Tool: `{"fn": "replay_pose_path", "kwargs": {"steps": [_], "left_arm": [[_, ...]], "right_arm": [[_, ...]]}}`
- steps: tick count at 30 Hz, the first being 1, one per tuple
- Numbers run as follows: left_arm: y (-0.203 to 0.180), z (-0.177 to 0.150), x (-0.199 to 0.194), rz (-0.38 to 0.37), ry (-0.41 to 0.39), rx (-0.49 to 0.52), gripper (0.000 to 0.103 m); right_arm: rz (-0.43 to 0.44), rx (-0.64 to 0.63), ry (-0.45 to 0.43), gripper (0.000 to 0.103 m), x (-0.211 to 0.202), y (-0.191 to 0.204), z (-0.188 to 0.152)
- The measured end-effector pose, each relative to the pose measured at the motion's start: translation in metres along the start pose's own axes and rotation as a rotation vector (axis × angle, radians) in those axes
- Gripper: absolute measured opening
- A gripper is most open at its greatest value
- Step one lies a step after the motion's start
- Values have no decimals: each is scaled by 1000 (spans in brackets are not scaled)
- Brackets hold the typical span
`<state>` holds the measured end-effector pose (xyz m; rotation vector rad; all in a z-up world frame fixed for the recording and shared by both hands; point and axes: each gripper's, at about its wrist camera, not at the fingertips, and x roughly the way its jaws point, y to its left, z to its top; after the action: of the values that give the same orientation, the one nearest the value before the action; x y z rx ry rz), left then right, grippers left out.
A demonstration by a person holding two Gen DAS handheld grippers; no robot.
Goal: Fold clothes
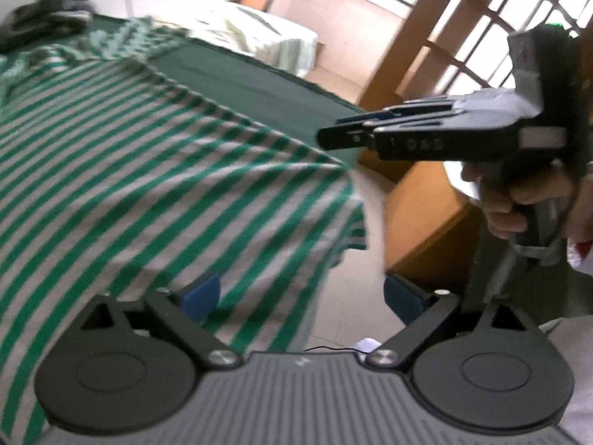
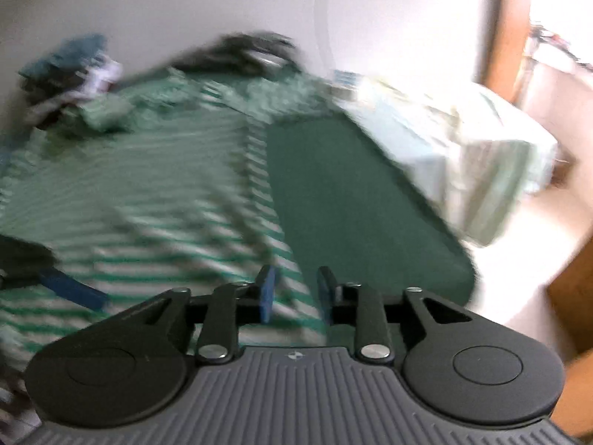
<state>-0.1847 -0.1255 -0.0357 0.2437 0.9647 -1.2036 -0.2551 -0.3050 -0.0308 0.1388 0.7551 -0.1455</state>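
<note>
Beneath both empty tools, left (image 1: 302, 298) wide, right (image 2: 294, 293) part-open, lies the striped shirt (image 1: 148, 170).

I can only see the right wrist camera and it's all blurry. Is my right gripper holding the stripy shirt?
Observer: No. The left wrist camera shows the right gripper in the air past the striped shirt, pinching nothing.
Operator: Is the shirt all on the table?
Observer: Not quite. One corner droops over the edge of the green table.
Operator: What about the other gripper?
Observer: The left gripper has its fingers wide apart over the shirt's near edge, gripping nothing.
</note>
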Motion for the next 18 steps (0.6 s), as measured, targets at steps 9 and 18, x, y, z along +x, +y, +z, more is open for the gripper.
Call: {"fn": "replay_pose_path", "kwargs": {"steps": [9, 18], "left_arm": [[45, -59, -84, 284, -15, -346, 80], [25, -106, -122, 626, 89, -531, 77]], "right_arm": [[347, -163, 20, 38, 56, 79, 35], [606, -236, 92, 47, 87, 120, 58]]}}
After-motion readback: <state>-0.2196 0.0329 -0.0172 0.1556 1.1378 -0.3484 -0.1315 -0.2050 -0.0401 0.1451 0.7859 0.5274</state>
